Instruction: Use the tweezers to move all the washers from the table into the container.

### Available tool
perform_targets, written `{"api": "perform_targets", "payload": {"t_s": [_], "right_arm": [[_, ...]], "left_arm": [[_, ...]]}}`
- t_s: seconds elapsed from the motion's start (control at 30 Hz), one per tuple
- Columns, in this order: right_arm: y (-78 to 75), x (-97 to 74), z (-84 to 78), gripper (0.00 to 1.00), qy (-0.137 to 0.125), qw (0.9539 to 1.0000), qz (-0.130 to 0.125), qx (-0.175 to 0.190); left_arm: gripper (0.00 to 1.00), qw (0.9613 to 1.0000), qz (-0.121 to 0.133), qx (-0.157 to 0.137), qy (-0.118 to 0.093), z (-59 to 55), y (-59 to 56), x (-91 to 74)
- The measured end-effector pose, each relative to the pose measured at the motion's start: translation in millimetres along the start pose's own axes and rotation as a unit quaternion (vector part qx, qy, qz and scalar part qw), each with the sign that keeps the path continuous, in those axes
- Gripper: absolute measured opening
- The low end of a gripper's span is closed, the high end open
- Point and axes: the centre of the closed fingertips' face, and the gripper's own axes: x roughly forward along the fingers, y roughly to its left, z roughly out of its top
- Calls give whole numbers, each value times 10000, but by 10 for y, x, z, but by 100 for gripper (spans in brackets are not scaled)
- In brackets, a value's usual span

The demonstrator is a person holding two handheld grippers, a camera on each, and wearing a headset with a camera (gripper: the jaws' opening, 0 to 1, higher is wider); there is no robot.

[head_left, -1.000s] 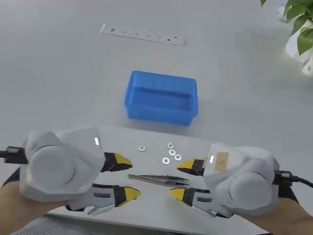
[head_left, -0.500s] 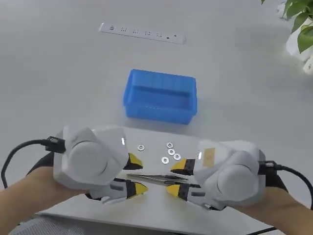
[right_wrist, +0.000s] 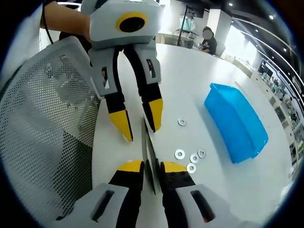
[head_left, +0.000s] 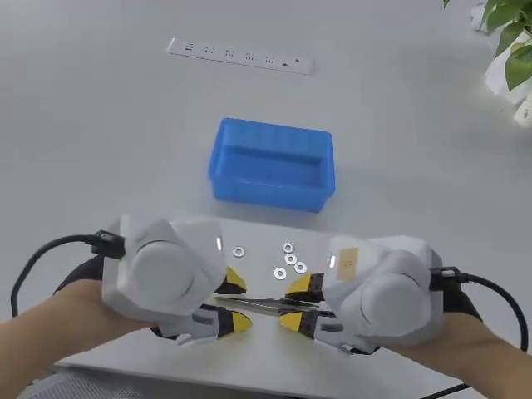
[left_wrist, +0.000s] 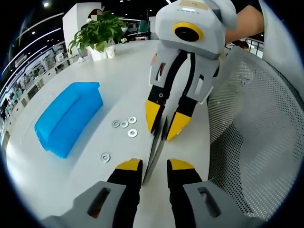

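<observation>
Head view shows the left gripper (head_left: 237,301) and the right gripper (head_left: 293,305) facing each other, tip to tip, low over the near edge of the white desk (head_left: 125,133). The tweezers (head_left: 266,305) lie flat on the desk between them, running from one gripper to the other. In the left gripper view its yellow-tipped jaws stand apart, one on each side of one end of the tweezers, with a gap showing on either side. In the right gripper view the jaws are also apart, though narrower, and straddle the other end. Five washers (head_left: 291,259) lie on the desk just beyond the tweezers: four in a loose cluster near the right gripper and a single one (head_left: 239,251) off toward the left gripper. The blue container (head_left: 270,193) sits farther back on the desk, well apart from the washers, and no washer can be seen inside it. A white power strip (head_left: 241,56) lies beyond it, and a potted plant (head_left: 509,41) stands at the far right corner.
</observation>
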Motion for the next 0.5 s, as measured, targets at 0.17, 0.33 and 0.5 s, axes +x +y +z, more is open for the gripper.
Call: {"api": "perform_targets", "payload": {"t_s": [0.17, 0.33, 0.5], "right_arm": [[-10, 20, 4, 12, 11, 10000, 32, -18], [-2, 41, 18, 11, 6, 9999, 110, -36], [11, 48, 25, 9, 26, 9998, 179, -114]], "left_arm": [[22, 10000, -53, 69, -4, 8, 5, 26], [22, 10000, -35, 25, -11, 16, 54, 34], [15, 9999, -47, 129, 62, 5, 78, 35]]}}
